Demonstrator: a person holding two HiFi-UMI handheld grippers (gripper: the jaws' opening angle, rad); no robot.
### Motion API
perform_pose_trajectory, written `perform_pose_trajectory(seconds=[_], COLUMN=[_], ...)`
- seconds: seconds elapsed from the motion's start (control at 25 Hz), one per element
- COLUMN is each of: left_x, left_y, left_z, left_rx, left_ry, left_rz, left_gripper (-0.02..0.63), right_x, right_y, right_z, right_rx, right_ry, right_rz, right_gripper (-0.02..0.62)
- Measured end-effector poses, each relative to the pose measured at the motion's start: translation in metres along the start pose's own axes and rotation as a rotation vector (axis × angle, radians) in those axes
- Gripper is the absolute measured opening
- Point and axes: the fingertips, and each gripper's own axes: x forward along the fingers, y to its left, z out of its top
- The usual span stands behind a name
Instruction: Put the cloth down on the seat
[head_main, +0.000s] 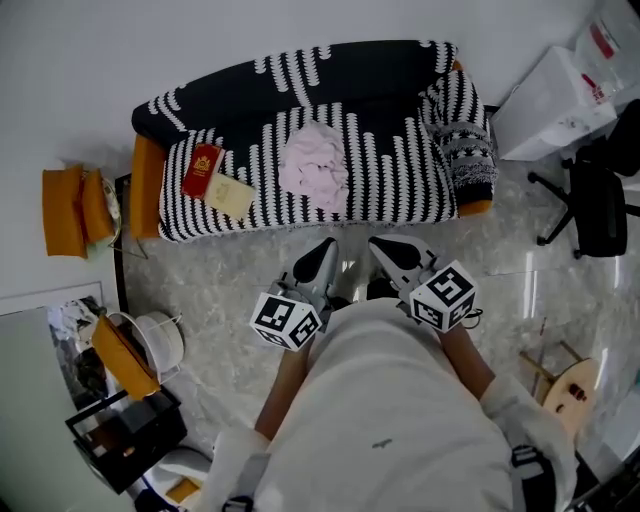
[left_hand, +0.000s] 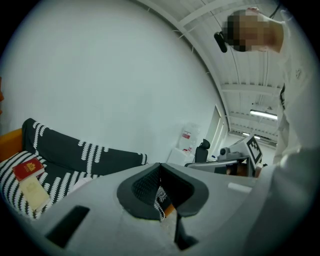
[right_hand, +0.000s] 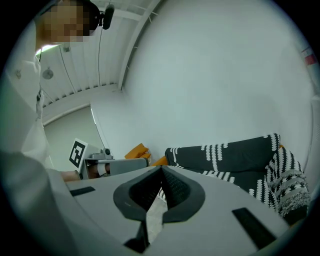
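**A:** How do the 2 claws stand?

**B:** The left claw (left_hand: 160, 166) has its jaws pressed together at the tips, with nothing between them. Through the slot under the tips, a scrap of black-and-white pattern and a bit of orange show. The right claw (right_hand: 161, 170) is the same, tips together and empty. In the head view they sit side by side close to the person's chest. Both point toward the sofa (head_main: 330, 75) from above the marbled floor (head_main: 220, 280).

**A:** And the cloth?

**B:** The pink cloth (head_main: 315, 168) lies crumpled near the middle of the seat (head_main: 400, 185), apart from both claws. Between them and it run a strip of floor and the seat's front edge.

**A:** What else is on the seat?

**B:** 2 things, both left of the cloth in the head view and apart from it. One is a red booklet (head_main: 202, 170), and just beside it lies a cream packet (head_main: 230, 196). A patterned throw (head_main: 462, 140) hangs over the sofa arm at that view's right.

**A:** And around the sofa?

**B:** On the left are 2 orange cushions (head_main: 70, 210) by the wall. Nearer the person on that side are a white basket (head_main: 160, 340) and a black crate (head_main: 125, 430). On the right are white packages (head_main: 555, 100) and a black office chair (head_main: 600, 205). A wooden stool (head_main: 572, 385) stands at the lower right.
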Motion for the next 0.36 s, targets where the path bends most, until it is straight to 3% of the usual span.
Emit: perform_pose_trajectory(seconds=[0.36], left_x=[-0.0015], left_y=[0.0042], left_z=[-0.0022], left_rx=[-0.004], left_ry=[0.012], left_rz=[0.001], left_gripper=[0.012], right_x=[0.0010], right_y=[-0.0023], right_z=[0.0036], right_rx=[-0.021], right_ry=[0.003], right_rz=[-0.016], right_gripper=[0.008])
